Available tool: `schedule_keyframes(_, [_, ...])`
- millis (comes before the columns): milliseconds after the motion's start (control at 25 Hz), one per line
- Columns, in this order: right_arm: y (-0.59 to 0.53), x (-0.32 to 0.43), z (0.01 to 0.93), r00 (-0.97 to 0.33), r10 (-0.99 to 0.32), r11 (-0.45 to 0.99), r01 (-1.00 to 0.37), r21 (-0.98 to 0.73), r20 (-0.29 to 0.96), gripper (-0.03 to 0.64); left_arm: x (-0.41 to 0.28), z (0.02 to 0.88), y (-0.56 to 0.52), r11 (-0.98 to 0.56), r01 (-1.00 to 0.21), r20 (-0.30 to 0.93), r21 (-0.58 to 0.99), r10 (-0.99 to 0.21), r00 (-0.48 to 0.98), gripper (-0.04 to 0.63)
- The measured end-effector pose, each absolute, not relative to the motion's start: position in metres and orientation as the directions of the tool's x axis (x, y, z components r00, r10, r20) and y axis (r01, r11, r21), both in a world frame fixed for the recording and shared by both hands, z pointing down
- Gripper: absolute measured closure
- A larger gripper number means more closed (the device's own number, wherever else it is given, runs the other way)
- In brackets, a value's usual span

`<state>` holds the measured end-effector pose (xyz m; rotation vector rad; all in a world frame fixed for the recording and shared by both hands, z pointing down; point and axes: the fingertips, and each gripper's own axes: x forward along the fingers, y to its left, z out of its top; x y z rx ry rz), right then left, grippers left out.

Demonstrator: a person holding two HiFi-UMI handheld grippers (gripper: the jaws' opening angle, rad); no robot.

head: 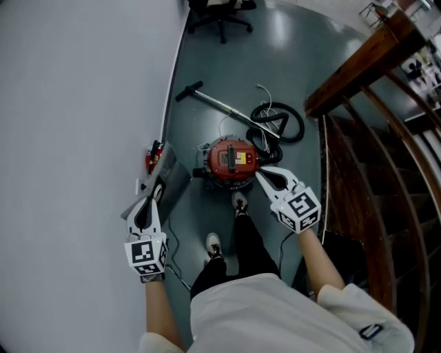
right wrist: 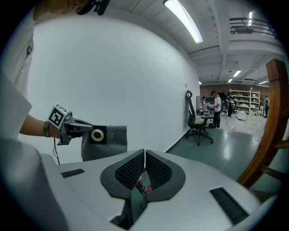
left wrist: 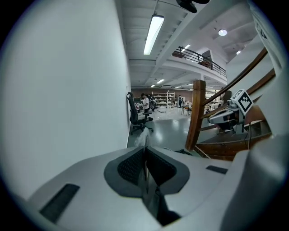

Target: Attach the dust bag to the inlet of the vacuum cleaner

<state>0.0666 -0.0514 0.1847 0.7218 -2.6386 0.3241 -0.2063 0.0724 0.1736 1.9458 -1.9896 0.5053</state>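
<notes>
On the grey-green floor, just ahead of the person's shoes, stands the red vacuum cleaner. Its black hose is coiled behind it, and a metal wand lies angled toward the white wall. The left gripper is held up beside that wall, its jaws clenched on the grey dust bag. The bag hangs from them, apart from the vacuum cleaner and off to its left. From the right gripper view, the bag's black collar with its pale ring faces the camera, right at the left gripper's jaws. The right gripper hovers over the vacuum cleaner's near right side, jaws pressed together with nothing between them. A wooden staircase runs along the right, and an office chair stands far back.
</notes>
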Motion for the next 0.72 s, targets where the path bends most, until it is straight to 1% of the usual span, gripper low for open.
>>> schedule_keyframes(360, [-0.094, 0.051, 0.249, -0.785, -0.391, 0.814, -0.539, -0.217, 0.480, 0.586, -0.227, 0.226, 0.043, 0.060, -0.998, 0.507, -0.031, -0.859, -0.067, 0.574])
schedule_keyframes(720, [-0.110, 0.043, 0.328, -0.760, -0.375, 0.759, -0.580, -0.294, 0.531, 0.586, -0.237, 0.297, 0.031, 0.093, -0.996, 0.543, 0.004, -0.836, -0.076, 0.574])
